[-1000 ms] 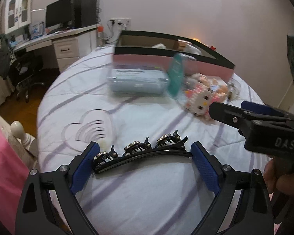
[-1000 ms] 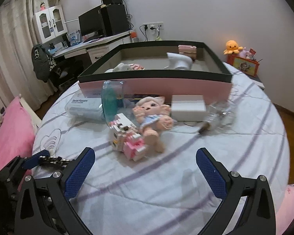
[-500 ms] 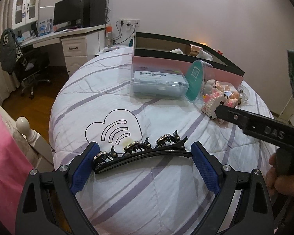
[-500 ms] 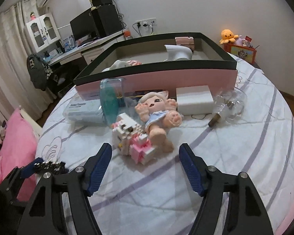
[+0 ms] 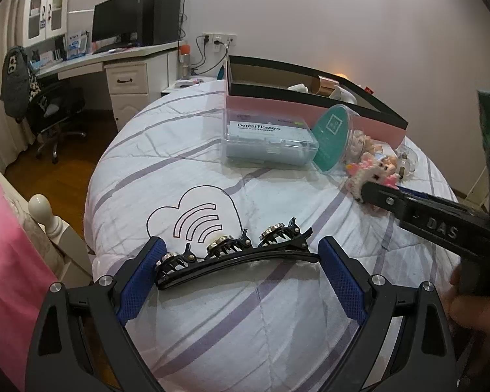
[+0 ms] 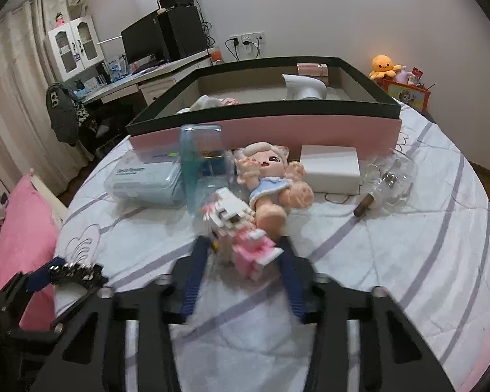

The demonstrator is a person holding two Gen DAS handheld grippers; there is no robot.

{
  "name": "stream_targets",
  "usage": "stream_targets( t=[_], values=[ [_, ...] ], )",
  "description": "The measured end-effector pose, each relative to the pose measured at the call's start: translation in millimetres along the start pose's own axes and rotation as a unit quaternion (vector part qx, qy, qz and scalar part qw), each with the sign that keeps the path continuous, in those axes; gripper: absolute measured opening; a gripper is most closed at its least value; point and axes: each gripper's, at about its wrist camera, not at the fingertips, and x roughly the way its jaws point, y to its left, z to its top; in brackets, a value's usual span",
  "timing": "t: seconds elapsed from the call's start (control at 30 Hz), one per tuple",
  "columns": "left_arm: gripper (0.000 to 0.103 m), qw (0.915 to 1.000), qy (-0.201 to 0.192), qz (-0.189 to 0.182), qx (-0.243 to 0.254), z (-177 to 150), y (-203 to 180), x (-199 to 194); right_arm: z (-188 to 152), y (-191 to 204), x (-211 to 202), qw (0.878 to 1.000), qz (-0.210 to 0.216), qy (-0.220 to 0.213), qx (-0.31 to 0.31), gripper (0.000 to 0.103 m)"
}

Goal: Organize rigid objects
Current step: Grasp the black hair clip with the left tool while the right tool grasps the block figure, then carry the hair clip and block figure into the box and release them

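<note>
Right wrist view alone shows right tool (image 6: 241,258) closing around block toy (image 6: 241,232), light bulb (image 6: 388,179)

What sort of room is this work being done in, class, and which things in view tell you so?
Most likely a bedroom: the objects lie on a bed with a striped quilt, a pink pillow beside it, and a desk with a monitor by the wall.

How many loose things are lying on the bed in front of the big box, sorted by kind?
Toys: 2 (doll, pink-and-white brick figure)
Plastic containers: 2 (dental flosser box, teal-lidded jar)
White box: 1
Glass bulb: 1
Black hair clip: 1
Total: 7
</note>
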Motion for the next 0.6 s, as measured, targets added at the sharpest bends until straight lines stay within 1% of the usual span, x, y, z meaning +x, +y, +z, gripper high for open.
stream_targets(
  t=[0.17,0.23,0.3,0.37,0.4,0.47,0.5,0.57,0.6],
  values=[
    [0.095,1.0,-0.001,0.0,-0.002,0.4,1.5,-0.9,-4.4,1.4,-2.2,1.0,0.014,0.0,-0.002,0.038],
    [0.095,1.0,-0.001,0.002,-0.002,0.8,2.8,-1.4,-3.1,2.8,-7.1,0.999,0.039,-0.004,-0.002,0.038],
    [0.095,1.0,0.0,0.002,-0.004,0.8,3.8,-1.1,-1.3,10.4,-3.3,0.999,0.039,0.01,-0.023,0.039],
    [0.095,1.0,0.001,0.002,-0.004,0.8,2.9,-0.8,0.4,14.0,7.8,0.999,0.03,0.019,-0.031,0.045],
    [0.095,1.0,0.001,0.002,-0.003,0.7,2.8,-0.9,1.7,13.7,14.8,0.999,0.033,0.026,-0.028,0.044],
    [0.095,1.0,0.0,0.003,-0.003,0.6,3.2,-1.1,5.0,15.2,16.8,0.999,0.038,0.024,-0.03,0.045],
    [0.095,1.0,0.0,0.003,-0.003,0.7,3.6,-1.2,5.9,16.5,17.8,0.998,0.043,0.023,-0.034,0.044],
    [0.095,1.0,-0.001,0.001,-0.005,1.2,4.4,-2.1,4.4,16.7,16.6,0.998,0.046,0.022,-0.037,0.032],
    [0.095,1.0,-0.003,0.001,-0.004,1.4,4.9,-3.2,2.9,16.5,13.1,0.998,0.051,0.017,-0.038,0.032]
  ],
)
